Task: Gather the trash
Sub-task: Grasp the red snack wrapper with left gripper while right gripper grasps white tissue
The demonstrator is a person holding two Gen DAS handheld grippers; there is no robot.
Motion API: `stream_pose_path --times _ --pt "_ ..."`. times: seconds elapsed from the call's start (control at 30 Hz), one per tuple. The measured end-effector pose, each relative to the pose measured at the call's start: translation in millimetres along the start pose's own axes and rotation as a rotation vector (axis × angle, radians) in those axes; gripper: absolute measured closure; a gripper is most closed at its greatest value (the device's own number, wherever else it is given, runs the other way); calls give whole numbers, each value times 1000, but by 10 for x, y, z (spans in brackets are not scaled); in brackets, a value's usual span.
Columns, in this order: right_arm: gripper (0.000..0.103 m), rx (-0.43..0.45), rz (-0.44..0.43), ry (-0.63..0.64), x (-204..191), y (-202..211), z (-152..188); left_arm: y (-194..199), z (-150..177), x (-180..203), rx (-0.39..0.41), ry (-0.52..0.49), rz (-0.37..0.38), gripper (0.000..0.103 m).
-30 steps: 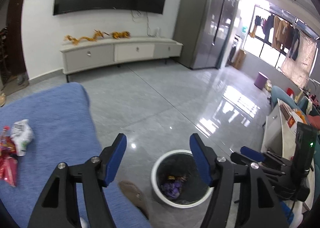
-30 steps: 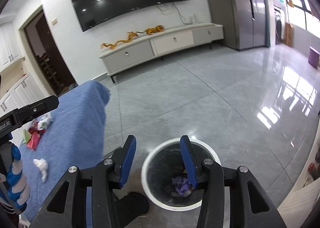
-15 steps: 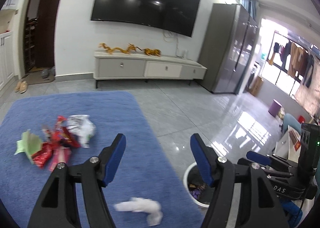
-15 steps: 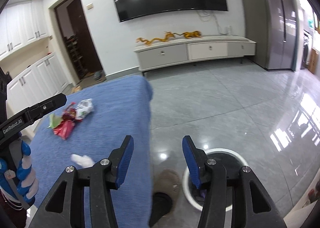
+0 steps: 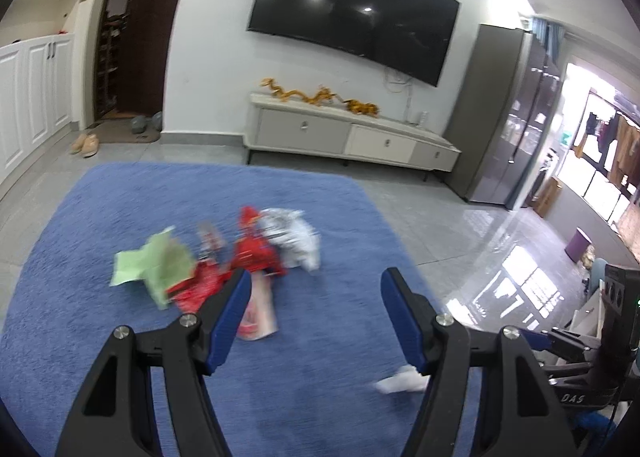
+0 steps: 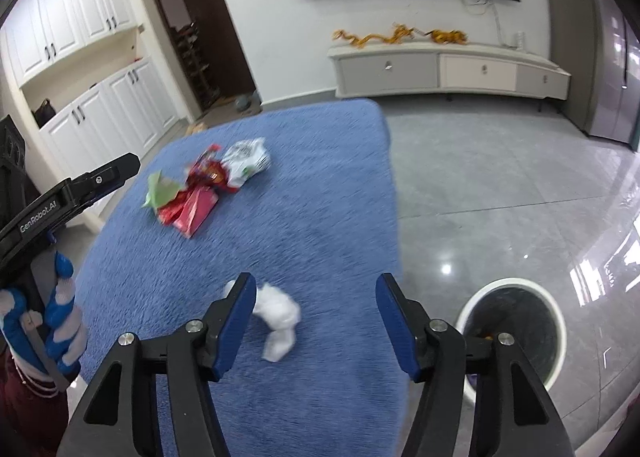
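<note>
A pile of trash lies on a blue rug: a green paper, red wrappers, a pink packet and a white-silver bag. The pile also shows in the right wrist view. A crumpled white tissue lies apart, nearer me, also in the left wrist view. My left gripper is open and empty above the rug, just short of the pile. My right gripper is open and empty above the tissue. A white-rimmed trash bin stands on the floor to the right of the rug.
A grey tiled floor surrounds the rug. A low TV cabinet stands at the far wall under a wall TV. White cupboards are at the left, a tall grey fridge at the right.
Both grippers have swung left from above the bin to over the rug. The trash pile and tissue have come into view ahead. Both stay open.
</note>
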State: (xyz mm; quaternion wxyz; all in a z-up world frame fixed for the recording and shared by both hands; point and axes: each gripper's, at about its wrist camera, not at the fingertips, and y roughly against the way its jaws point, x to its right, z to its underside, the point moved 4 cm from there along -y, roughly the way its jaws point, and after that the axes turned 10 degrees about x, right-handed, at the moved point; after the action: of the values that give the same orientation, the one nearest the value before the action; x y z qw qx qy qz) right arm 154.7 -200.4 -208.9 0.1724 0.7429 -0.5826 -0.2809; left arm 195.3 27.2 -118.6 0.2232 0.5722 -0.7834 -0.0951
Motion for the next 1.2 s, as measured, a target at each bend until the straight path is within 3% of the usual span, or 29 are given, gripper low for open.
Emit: stream_pose_path --times 0.3,0.57,0.73,0.83,0.9,1.03,1.13,1.2 --pt "40 -103 -90 50 -217 -497 142 -60 354 -912 -78 37 -89 37" --pt "40 -159 -194 84 -301 -830 206 -491 494 -1059 -162 61 -48 37" --pt "40 -164 -226 104 -321 -886 227 -795 582 -1077 -230 143 -13 38" --pt "40 -158 -249 93 -294 -876 226 -862 608 -1082 -238 179 -4 43" --pt "40 -151 -260 88 -284 -870 226 -908 595 -1087 -235 189 -6 54" --pt "62 -137 -257 92 -234 -856 236 -1067 550 -1104 -242 204 -33 70" --pt "76 -131 -253 74 -152 -820 256 -1171 531 -1101 -252 202 -55 92" --pt "83 -126 -245 82 -130 -778 270 -1182 516 -1088 -248 202 -69 97"
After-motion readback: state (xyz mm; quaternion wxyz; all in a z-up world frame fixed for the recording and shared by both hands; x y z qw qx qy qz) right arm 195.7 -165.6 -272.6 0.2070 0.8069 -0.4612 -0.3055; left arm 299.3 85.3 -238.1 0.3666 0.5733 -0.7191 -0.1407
